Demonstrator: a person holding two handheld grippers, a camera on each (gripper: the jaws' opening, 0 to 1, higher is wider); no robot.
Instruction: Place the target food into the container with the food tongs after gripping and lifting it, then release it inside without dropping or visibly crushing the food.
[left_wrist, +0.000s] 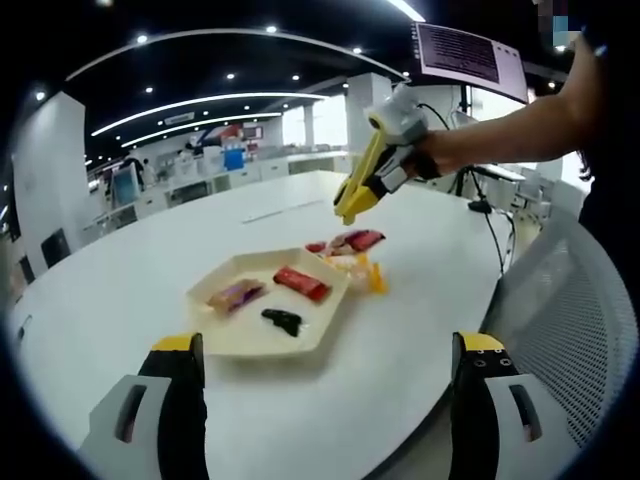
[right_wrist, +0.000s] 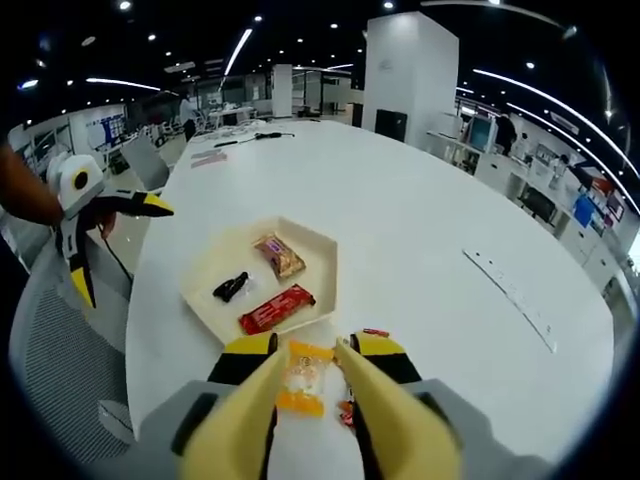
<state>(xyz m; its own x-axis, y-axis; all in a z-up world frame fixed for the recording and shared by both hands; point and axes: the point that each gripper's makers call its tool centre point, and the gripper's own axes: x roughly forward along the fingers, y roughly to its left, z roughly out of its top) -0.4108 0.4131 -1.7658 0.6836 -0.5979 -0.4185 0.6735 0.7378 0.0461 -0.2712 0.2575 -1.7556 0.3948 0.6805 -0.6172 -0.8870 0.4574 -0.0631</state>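
Yellow tongs (right_wrist: 310, 400) sit clamped in the right gripper (right_wrist: 312, 352); left gripper (left_wrist: 325, 360) jaws gape wide, empty, before the tray (left_wrist: 268, 335).

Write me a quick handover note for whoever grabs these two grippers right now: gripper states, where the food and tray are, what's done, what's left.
Left gripper: open, holding nothing, hovering near the tray.
Right gripper: shut on the yellow food tongs, held above the table; an orange snack packet shows between the tong tips, and whether it is gripped is unclear.
Tray: holds a red packet, a brown packet and a small black item.
More packets lie on the table beside the tray.
Left: bring the orange packet over the tray and release gently.
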